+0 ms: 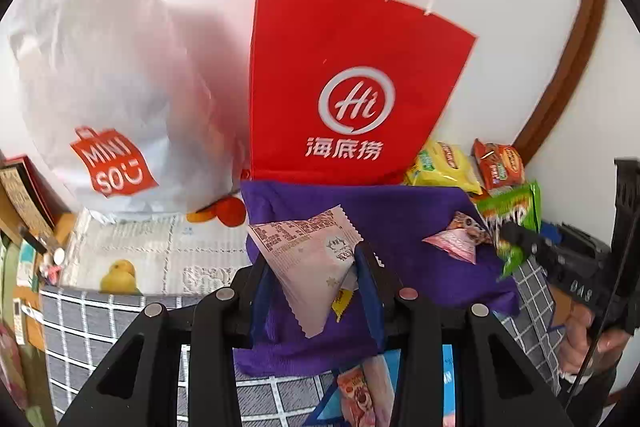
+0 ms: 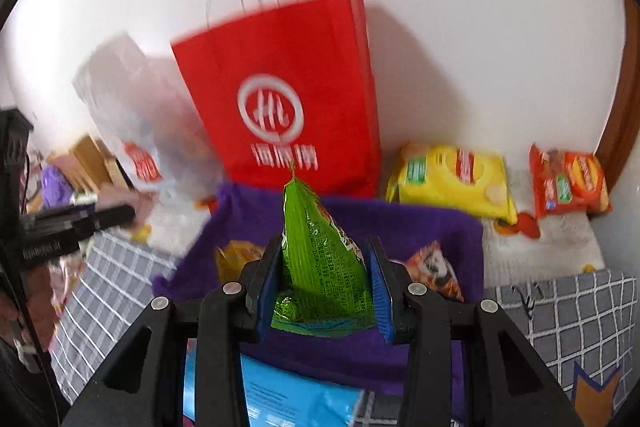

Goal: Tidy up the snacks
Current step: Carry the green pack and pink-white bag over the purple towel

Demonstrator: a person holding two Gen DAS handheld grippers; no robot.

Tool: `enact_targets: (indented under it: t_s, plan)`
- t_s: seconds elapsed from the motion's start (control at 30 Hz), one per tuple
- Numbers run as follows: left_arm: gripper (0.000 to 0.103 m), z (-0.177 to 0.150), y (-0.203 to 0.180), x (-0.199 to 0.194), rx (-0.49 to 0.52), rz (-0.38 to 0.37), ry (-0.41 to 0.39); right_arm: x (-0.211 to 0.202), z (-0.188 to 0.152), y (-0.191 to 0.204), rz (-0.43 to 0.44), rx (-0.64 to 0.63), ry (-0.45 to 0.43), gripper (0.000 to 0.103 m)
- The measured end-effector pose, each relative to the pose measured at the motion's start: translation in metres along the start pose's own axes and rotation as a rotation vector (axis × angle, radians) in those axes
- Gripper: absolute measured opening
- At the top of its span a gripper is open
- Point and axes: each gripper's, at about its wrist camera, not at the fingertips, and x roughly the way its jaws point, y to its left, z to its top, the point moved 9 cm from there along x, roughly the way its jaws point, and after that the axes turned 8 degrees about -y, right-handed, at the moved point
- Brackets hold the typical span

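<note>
Over the purple cloth bag [image 1: 400,211], my left gripper [image 1: 316,267] clamps a pink snack packet [image 1: 304,259]; my right gripper [image 2: 326,267] clamps a green one [image 2: 320,259].

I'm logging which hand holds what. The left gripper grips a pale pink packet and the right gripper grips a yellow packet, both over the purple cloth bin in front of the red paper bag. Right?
Not quite: the right gripper grips a green packet, as the right wrist view shows. The rest holds: the left gripper grips the pale pink packet, both over the purple cloth bin before the red paper bag.
</note>
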Motion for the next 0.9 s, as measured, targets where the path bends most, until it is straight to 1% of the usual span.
enact_targets:
  t_s: [0.07,0.17,0.27,0.4,0.5,0.57,0.63,0.9]
  plan:
    - [0.037,-0.006,0.003,0.015,-0.006,0.013,0.028,0.007,-0.006,-0.004,-0.012,-0.015,0.018,0.040]
    - [0.037,-0.014,0.007,0.030,0.002,0.047,0.056,0.017,-0.011,-0.007,-0.007,-0.016,0.043,0.040]
    - [0.037,-0.021,0.011,0.041,0.001,0.056,0.077,0.028,-0.013,-0.006,-0.009,-0.032,0.068,0.040]
    - [0.037,-0.025,0.016,0.050,-0.007,0.052,0.099,0.038,-0.014,0.000,-0.017,-0.085,0.083,0.040]
    - [0.037,-0.029,0.019,0.055,0.003,0.055,0.109,0.045,-0.021,0.000,-0.005,-0.084,0.079,0.040]
    - [0.037,-0.032,0.020,0.059,-0.001,0.054,0.118,0.055,-0.031,-0.002,-0.006,-0.103,0.125,0.040]
    - [0.037,-0.035,0.021,0.064,0.000,0.052,0.131,0.062,-0.037,-0.006,-0.030,-0.115,0.137,0.040]
    - [0.037,-0.046,0.016,0.076,0.002,0.037,0.165,0.071,-0.050,-0.017,-0.038,-0.140,0.192,0.040]
